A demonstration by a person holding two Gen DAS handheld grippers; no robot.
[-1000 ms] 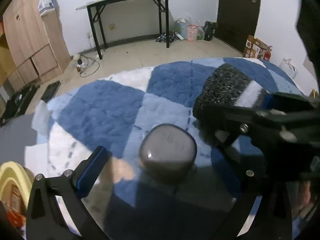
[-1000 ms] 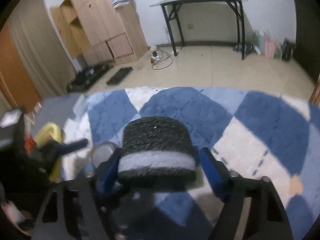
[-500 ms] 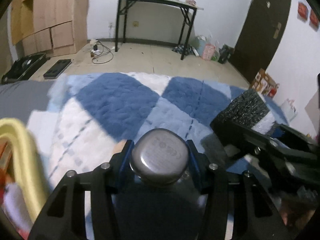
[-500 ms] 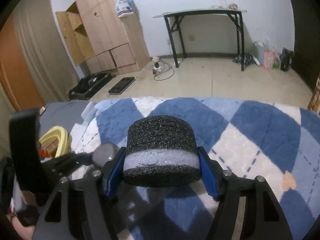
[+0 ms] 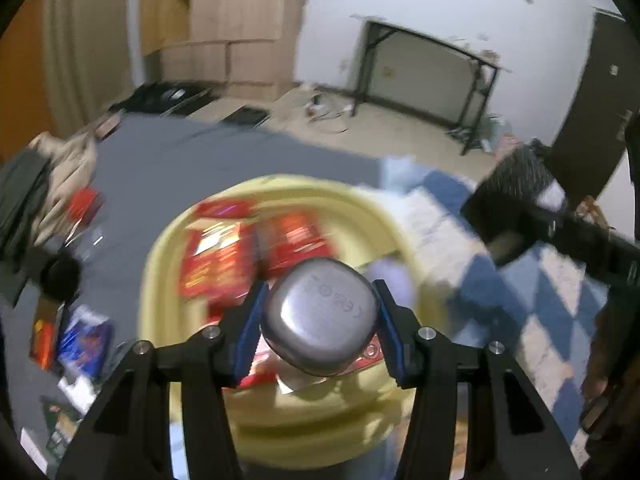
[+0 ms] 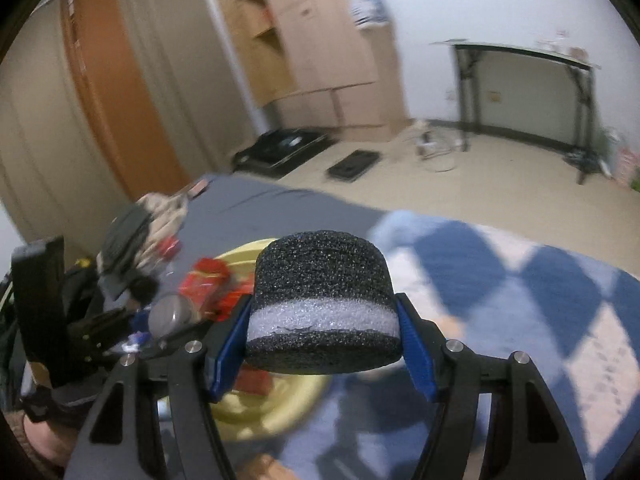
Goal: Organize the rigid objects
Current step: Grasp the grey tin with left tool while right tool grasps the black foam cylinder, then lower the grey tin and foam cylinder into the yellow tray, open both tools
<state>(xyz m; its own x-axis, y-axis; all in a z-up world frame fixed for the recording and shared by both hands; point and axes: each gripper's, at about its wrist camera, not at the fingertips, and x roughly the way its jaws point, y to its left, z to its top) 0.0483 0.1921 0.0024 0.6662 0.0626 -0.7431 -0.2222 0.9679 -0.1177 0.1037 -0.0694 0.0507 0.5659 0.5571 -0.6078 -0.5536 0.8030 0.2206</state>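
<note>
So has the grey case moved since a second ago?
Yes. The grey case was lying on the blue checked blanket; now the left gripper holds it above the yellow basin.

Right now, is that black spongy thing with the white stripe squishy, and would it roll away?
The foam block looks porous, so probably squishy and light. The right gripper clamps its sides without visibly denting it. Its rounded sides might let it roll.
</note>
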